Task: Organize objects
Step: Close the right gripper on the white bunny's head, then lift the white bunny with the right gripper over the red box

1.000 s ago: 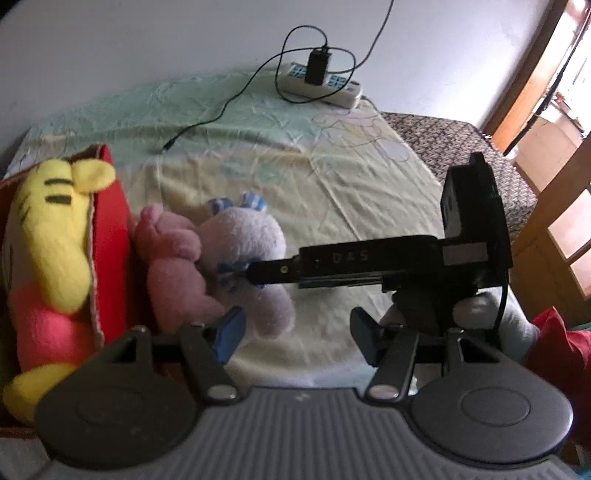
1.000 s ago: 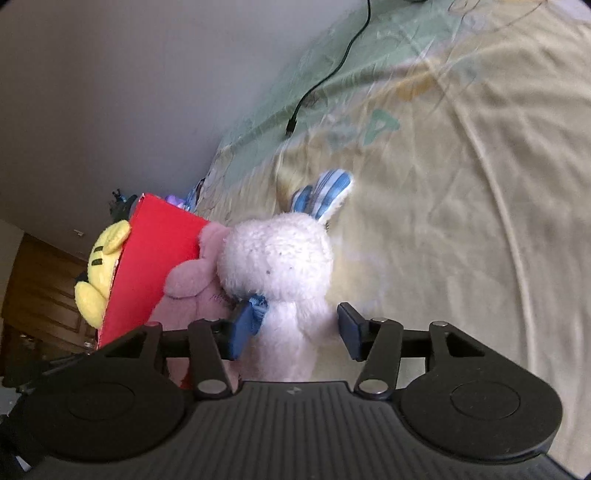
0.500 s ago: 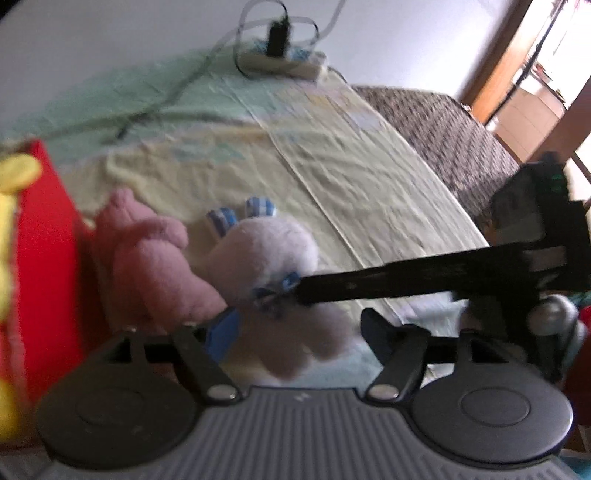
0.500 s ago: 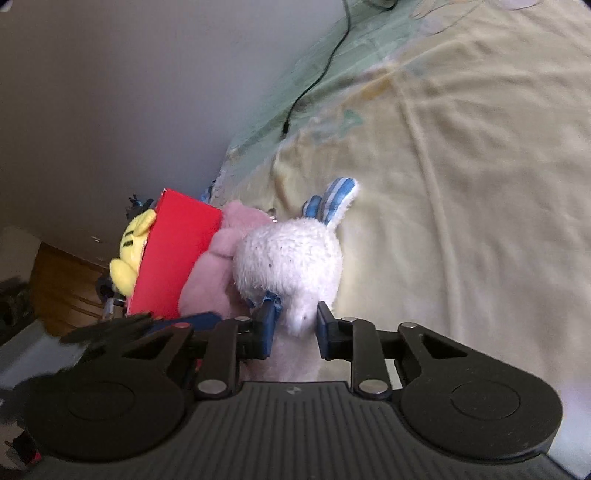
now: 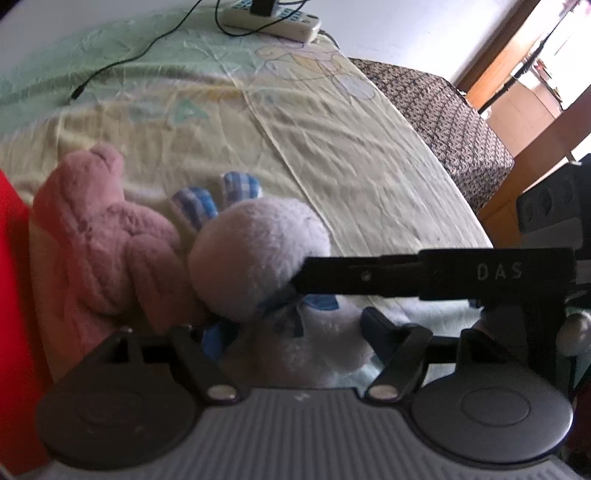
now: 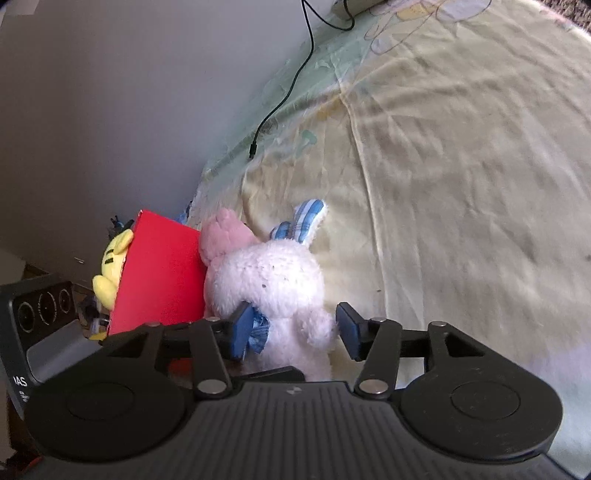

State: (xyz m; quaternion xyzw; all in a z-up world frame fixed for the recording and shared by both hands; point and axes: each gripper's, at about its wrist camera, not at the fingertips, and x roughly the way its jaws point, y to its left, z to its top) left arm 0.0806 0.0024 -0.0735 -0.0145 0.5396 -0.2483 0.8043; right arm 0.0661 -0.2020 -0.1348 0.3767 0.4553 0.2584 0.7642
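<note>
At the left edge of the bed (image 5: 332, 122), against the wall side, stands a red box (image 6: 159, 280) with a yellow plush toy (image 6: 110, 266) poking out of its far side. Leaning against the box's outer wall is a pink plush toy (image 5: 99, 236). Touching that, just to its right, sits a white plush rabbit (image 6: 273, 284) with blue checked ears and a blue bow at its neck, upright on the yellow sheet.

The left gripper (image 5: 291, 334) points steeply down at the rabbit from above. Its jaws stand moderately wide, with the rabbit's body between them; the left pad is tucked by the bow and the right pad sits clear of the fur, so nothing is squeezed. The right gripper (image 6: 295, 330) comes in low from the side. Its jaws are opening, with the rabbit's body between them; the left pad touches the bow and the right pad stands apart from the fur, so the toy is not clamped.

Further right the sheet is bare. Near the bed's far edge lie a white power strip (image 5: 273, 18) and a black cable (image 6: 291, 81) trailing across the sheet.

The step in hand appears to be taking hold of the rabbit to put it with the other toys in the box. The next move probably calls for one gripper to close firmly on the soft body or neck, low enough not to slip off the fur, then lift it over the box's wall without knocking the pink toy.
</note>
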